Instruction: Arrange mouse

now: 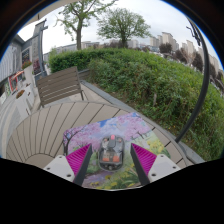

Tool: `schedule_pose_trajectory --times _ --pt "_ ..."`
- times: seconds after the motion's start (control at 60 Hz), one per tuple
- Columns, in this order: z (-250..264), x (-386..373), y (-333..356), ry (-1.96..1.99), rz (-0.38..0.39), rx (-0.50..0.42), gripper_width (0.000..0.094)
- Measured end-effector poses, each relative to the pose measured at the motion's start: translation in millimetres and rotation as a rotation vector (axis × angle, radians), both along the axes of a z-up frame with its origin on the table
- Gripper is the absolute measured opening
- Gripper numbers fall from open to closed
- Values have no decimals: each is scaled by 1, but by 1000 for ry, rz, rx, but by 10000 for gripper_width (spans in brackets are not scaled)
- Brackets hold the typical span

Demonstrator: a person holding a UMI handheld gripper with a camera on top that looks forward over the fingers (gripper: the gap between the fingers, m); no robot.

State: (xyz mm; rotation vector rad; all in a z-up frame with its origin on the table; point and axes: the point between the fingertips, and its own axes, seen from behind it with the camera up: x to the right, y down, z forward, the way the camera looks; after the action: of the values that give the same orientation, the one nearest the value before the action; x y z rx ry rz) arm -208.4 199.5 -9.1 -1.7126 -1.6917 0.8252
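We saw mouse (111,151) between tool (111,160) pink pads (79,159), on floral mat (115,132) atop slatted worktop (50,130). Pads flanked mouse; grip contact: cannot tell. Wooden bench (58,85) beyond mat, hedge (160,80) beside.

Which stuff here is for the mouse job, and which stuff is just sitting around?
For the job:
- the mouse, sitting between the claw fingers with gaps each side, claw open
- the flowery mouse mat under it

Just sitting around:
- the round slatted table
- the wooden bench
- the green hedge
- the trees
- the buildings
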Motion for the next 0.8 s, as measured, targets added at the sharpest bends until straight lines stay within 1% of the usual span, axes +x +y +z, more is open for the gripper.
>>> schedule_pose_trajectory --times 0.017,0.05,0.1,0.2,0.3,0.383,0.433,0.517,0.6,0.683,0.8 --pt "4 2 0 0 -2 1 863" --pt "14 7 2 -3 -11 9 828" --pt "32 16 2 -2 -23 22 848" --pt "79 57 -9 -6 -16 30 847" --pt "114 121 -35 -55 24 15 844" --pt "133 178 -57 -92 66 15 847" --pt "144 211 -66 -105 78 22 843" --pt "154 265 -81 -132 79 37 843" --pt "166 310 -97 -144 74 22 845" --pt "181 346 -111 -149 62 20 844" --pt "196 381 -130 -126 71 27 842"
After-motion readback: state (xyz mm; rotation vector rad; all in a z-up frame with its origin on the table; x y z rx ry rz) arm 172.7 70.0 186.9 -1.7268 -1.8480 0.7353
